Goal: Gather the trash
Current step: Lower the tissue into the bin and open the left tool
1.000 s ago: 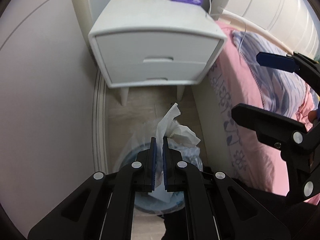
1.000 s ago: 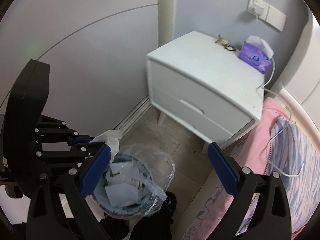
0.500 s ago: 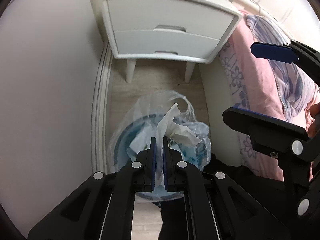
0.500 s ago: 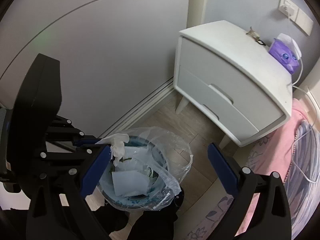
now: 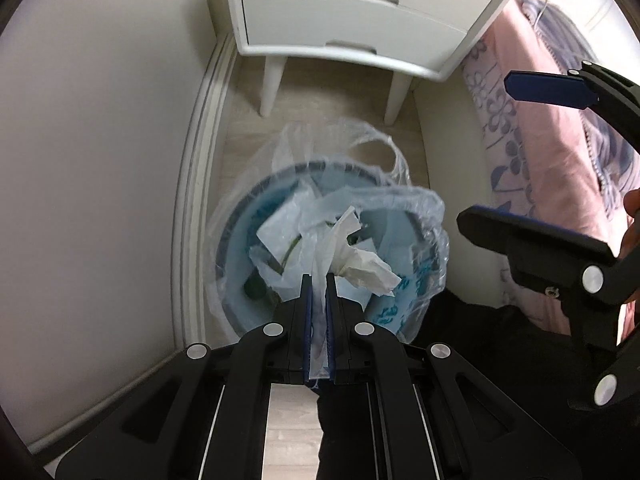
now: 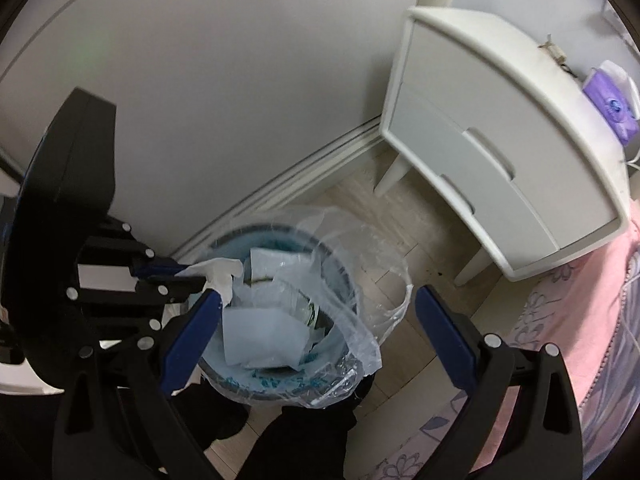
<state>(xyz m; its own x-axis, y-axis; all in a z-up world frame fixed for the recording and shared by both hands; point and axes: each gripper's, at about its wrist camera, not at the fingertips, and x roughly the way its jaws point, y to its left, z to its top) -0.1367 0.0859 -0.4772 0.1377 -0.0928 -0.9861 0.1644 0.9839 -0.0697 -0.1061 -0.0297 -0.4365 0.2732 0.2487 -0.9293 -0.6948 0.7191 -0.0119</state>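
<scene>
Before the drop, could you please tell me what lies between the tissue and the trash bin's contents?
Nothing but air: the tissue hangs over the trash bin, clearest in the right wrist view.

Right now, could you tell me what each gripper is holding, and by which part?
The left gripper pinches a crumpled white tissue by its lower end, above the lined trash bin. The right gripper is open and holds nothing.

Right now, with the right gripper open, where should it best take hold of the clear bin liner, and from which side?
Grip the loose upstanding flap of the bin liner on the side facing the nightstand, coming from above with the right gripper. There the plastic stands free of the blue bin, so thin pads could likely pinch it. The left gripper, shut on the tissue, occupies the opposite side.
</scene>
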